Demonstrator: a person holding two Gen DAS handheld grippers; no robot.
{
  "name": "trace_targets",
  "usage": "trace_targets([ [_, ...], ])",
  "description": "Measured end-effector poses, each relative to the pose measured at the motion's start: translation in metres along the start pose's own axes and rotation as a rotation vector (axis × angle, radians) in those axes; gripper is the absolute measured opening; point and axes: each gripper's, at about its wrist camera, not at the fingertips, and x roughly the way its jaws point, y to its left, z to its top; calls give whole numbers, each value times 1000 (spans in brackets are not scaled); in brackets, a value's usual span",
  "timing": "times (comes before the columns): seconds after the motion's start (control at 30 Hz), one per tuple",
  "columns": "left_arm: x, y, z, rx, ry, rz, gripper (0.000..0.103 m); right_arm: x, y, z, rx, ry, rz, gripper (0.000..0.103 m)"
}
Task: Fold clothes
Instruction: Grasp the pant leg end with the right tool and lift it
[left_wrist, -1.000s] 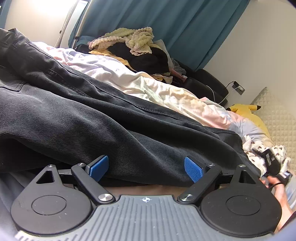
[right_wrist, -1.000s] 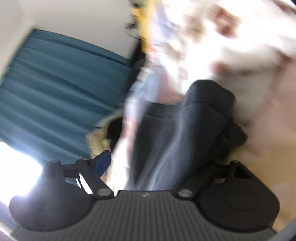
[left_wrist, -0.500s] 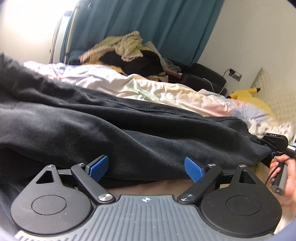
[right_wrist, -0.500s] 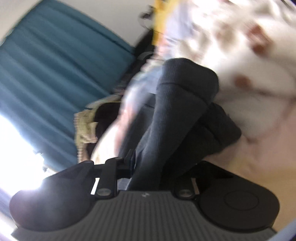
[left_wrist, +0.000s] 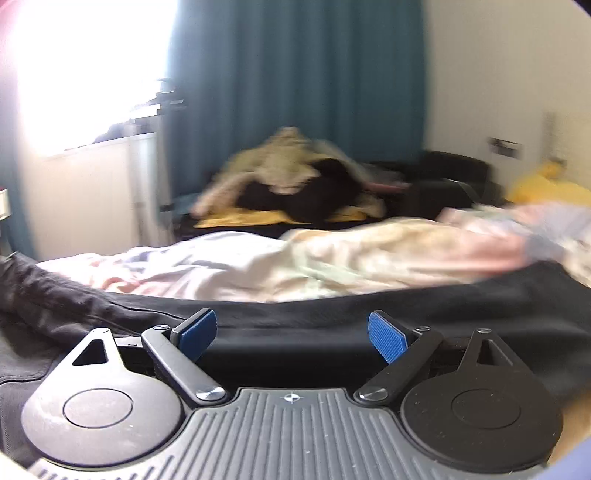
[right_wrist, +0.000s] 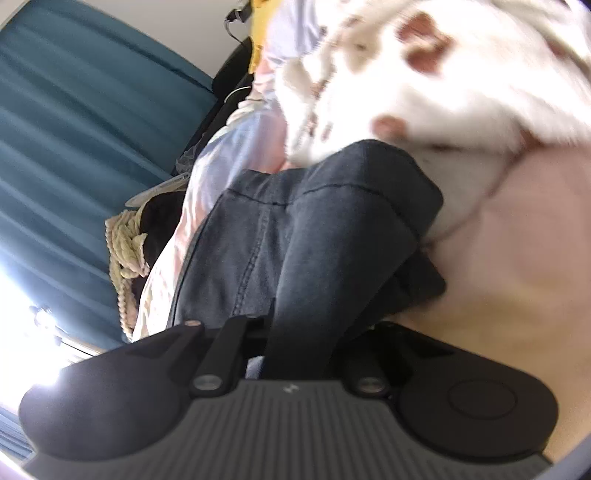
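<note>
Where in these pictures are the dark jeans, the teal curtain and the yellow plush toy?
dark jeans (right_wrist: 332, 229): right wrist view, on the folded leg above the claw.
teal curtain (left_wrist: 295, 92): left wrist view, mid-drape.
yellow plush toy (left_wrist: 546, 188): left wrist view, on its body.

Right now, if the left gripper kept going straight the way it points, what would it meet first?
Most likely the dark grey denim trousers, which lie directly ahead of the open left gripper between its jaws; depth is blurred.
</note>
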Motion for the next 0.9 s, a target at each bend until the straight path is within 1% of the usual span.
trace_targets([
  [0.07,30,1,-14,46,86,42,91,0,-7,3,6,-2,17,8],
  [0.1,42,3,-23,51,138,45,92,-7,-8,-1,0,-5,22,9],
  [0.13,50,6,-32,40,170,29,92,-11,-8,-3,-12,-10,26,9],
  [0.17,53,8,-36,27,175,17,92,-13,-8,-4,-19,-16,30,9],
  [0.23,54,10,-32,12,191,2,95,-11,-5,-4,-25,-26,30,9],
  [0.3,55,11,-26,38,224,-17,95,-6,-2,1,-31,-34,27,9],
  [0.37,47,14,-17,73,240,-51,96,-10,3,1,-57,-54,35,9],
  [0.4,41,18,-14,74,241,-63,96,-13,6,1,-80,-66,44,9],
  [0.47,20,31,-9,47,237,-57,96,-15,15,1,-144,-91,59,9],
  [0.57,-17,56,-5,-1,199,-67,97,-8,21,2,-147,-108,60,9],
  [0.67,-56,73,3,-23,166,-18,97,-12,33,2,-165,-130,55,9],
  [0.7,-66,77,6,-30,177,9,97,-16,39,1,-179,-138,54,9],
  [0.77,-94,88,9,-75,191,50,97,-28,50,-3,-208,-151,57,10],
  [0.83,-121,106,11,-134,136,18,102,-34,67,-7,-258,-159,58,10],
  [0.9,-134,123,11,-175,98,3,102,-41,85,-13,-314,-168,45,11],
])
